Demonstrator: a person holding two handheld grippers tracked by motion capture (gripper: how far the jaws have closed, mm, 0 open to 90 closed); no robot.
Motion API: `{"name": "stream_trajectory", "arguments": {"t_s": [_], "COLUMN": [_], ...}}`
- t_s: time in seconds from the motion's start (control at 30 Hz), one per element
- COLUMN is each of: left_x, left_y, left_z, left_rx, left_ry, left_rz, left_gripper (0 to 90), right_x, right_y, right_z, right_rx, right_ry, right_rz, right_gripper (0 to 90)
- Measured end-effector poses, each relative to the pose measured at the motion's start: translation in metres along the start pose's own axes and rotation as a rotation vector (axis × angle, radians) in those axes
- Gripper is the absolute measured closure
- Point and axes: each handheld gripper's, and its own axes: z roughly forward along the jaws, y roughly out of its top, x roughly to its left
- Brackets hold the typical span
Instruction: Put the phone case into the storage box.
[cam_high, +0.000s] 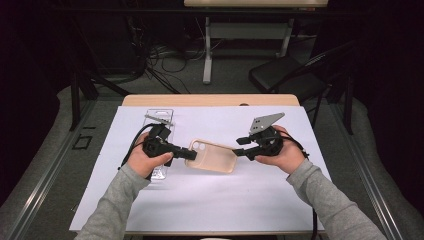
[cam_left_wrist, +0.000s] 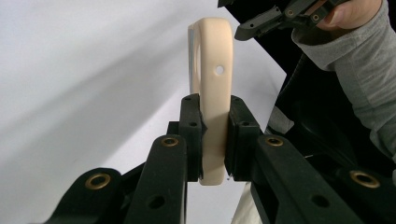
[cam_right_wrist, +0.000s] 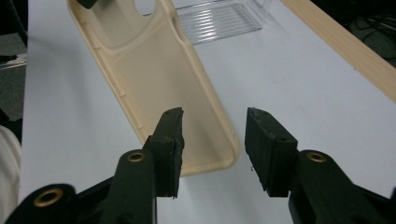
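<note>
Above the white-covered worktop (cam_high: 280, 200), a beige phone case (cam_high: 212, 156) is held clamped at its camera end by the left gripper (cam_left_wrist: 215, 135). The right gripper (cam_right_wrist: 212, 140) is spread apart around the opposite corner. Judged light, thin and flexible, it is best pinched at the rim. A small side hole is revealed in the left gripper view; the ribbed inner face and a clear tray (cam_right_wrist: 224, 21) are shown in the right gripper view.

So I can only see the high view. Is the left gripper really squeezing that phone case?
Observer: Yes. The left gripper has both jaws pressed flat on the edge of the beige phone case.
Operator: Is the other one squeezing too?
Observer: No. The right gripper is open, with the case's end corner between its jaws.
Operator: What's the see-through thing?
Observer: A clear plastic tray with ridges, lying on the white sheet.
</note>
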Motion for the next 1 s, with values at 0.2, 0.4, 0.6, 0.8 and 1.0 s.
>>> {"name": "stream_trajectory", "arguments": {"t_s": [0.2, 0.4, 0.6, 0.8, 1.0], "left_x": [-0.002, -0.004, -0.006, -0.007, -0.010], "left_y": [0.000, 0.000, 0.000, 0.000, -0.001], "left_z": [0.004, 0.006, 0.009, 0.011, 0.013], "left_rx": [0.017, 0.030, 0.041, 0.047, 0.058], "left_ry": [-0.001, -0.003, 0.000, -0.006, -0.003], "left_rz": [0.007, 0.018, 0.027, 0.037, 0.050], "left_gripper": [79.7, 79.7, 79.7, 79.7, 79.7], "right_x": [0.005, 0.007, 0.010, 0.011, 0.011], "right_y": [0.006, 0.011, 0.013, 0.015, 0.015], "right_z": [0.006, 0.011, 0.016, 0.021, 0.024], "right_rx": [0.028, 0.048, 0.080, 0.107, 0.124], "right_ry": [0.025, 0.033, 0.036, 0.034, 0.046], "right_rz": [-0.068, -0.120, -0.165, -0.190, -0.193], "right_gripper": [62.2, 63.5, 66.9, 68.3, 69.1]}}
